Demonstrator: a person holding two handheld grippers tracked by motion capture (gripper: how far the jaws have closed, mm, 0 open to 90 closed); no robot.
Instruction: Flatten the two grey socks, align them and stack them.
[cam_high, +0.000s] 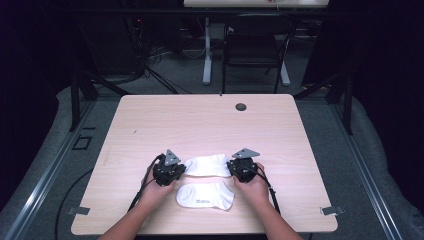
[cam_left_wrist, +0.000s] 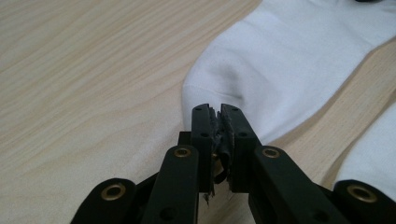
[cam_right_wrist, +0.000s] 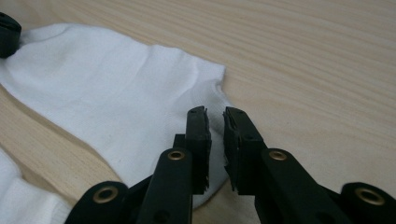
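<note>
Pinching looks like the step in hand: two white socks lie on the table (cam_high: 150, 120), the far sock (cam_high: 207, 165) stretched between the tongs and the near sock (cam_high: 206, 196) just at 6 o'clock of it, close by but apart as far as the high view tells. Left gripper (cam_high: 172, 170) sits at the far sock's 9 o'clock end; in the left gripper view (cam_left_wrist: 220, 109) its jaws stand all but closed, tips at the sock's (cam_left_wrist: 289, 60) rounded edge, with something dark and frayed between the pads, cloth or pad lining, cannot tell which, so a grip on the sock is not certain. Right gripper (cam_high: 239, 169) sits at the 3 o'clock end; in the right gripper view (cam_right_wrist: 215, 116) its jaws stand a narrow gap apart over the sock's (cam_right_wrist: 107, 98) cuff edge, with nothing clearly clamped. Handling, as a judgement: light, soft and limp knit, not fragile and not slippery, but it will sag, stretch and bunch, and a thin single layer can slide out of the pads. Best holds are the thicker hemmed cuff and the toe end, one per gripper, so it stays flat when lifted. No containers on the table; a grommet hole (cam_high: 241, 106) sits near the far edge at 12 o'clock.
</note>
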